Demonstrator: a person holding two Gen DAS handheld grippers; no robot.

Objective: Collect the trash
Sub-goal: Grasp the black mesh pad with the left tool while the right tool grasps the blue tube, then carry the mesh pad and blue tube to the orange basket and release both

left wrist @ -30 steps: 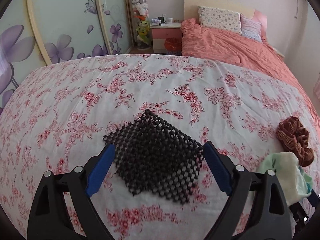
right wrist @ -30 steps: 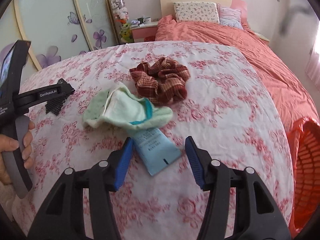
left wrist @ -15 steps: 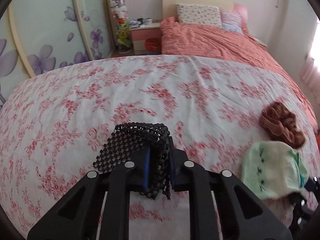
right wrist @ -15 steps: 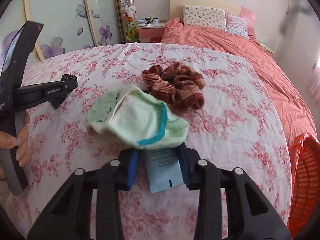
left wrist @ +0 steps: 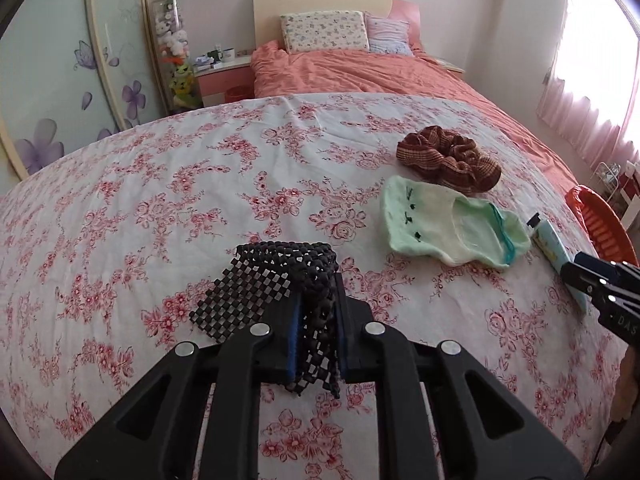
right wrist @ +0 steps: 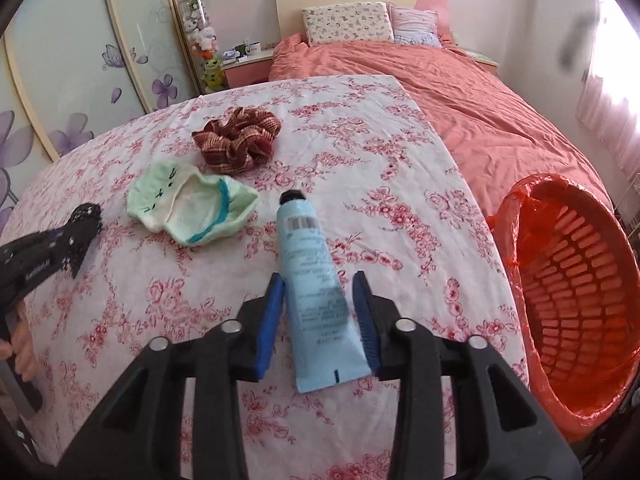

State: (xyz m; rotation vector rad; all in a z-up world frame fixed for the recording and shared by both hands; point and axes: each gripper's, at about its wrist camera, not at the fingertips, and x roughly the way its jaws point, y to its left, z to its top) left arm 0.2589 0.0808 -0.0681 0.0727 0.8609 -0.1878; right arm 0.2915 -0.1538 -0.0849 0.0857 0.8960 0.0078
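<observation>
- The black mesh mat [left wrist: 280, 280] is pinched between the fingers of the left gripper [left wrist: 316, 332], which are closed tight on a bunched fold of it; a loose flap hangs out toward 10 o'clock over the floral sheet [left wrist: 160, 200].
- In the right wrist view the same mat shows as a dark wad [right wrist: 86, 216] at the tip of the left gripper [right wrist: 76, 236], at about 9 o'clock.
- The light-blue tube [right wrist: 314, 292] lies lengthwise between the blue pads of the right gripper [right wrist: 318, 312], black cap pointing toward 12 o'clock. The fingers are closed in to the tube's sides; the right pad touches its edge, while a thin gap seems to remain on the left, so a firm hold cannot be confirmed.
- In the left wrist view the tube [left wrist: 554, 246] sits at 3 o'clock, its lower end meeting the tip of the right gripper [left wrist: 580, 276].
- The mint-green sock [right wrist: 192, 208] lies flat on the sheet at 11 o'clock from the tube, apart from it.
- The red plaid scrunchie [right wrist: 238, 140] rests just beyond the sock, toward 12 o'clock, close to it.
- The orange basket [right wrist: 576, 300], lined with an orange bag, stands off the sheet's edge at 3 o'clock in the right wrist view.
- The coral duvet [right wrist: 460, 92] covers the bed beyond the sheet, toward 1 o'clock.
</observation>
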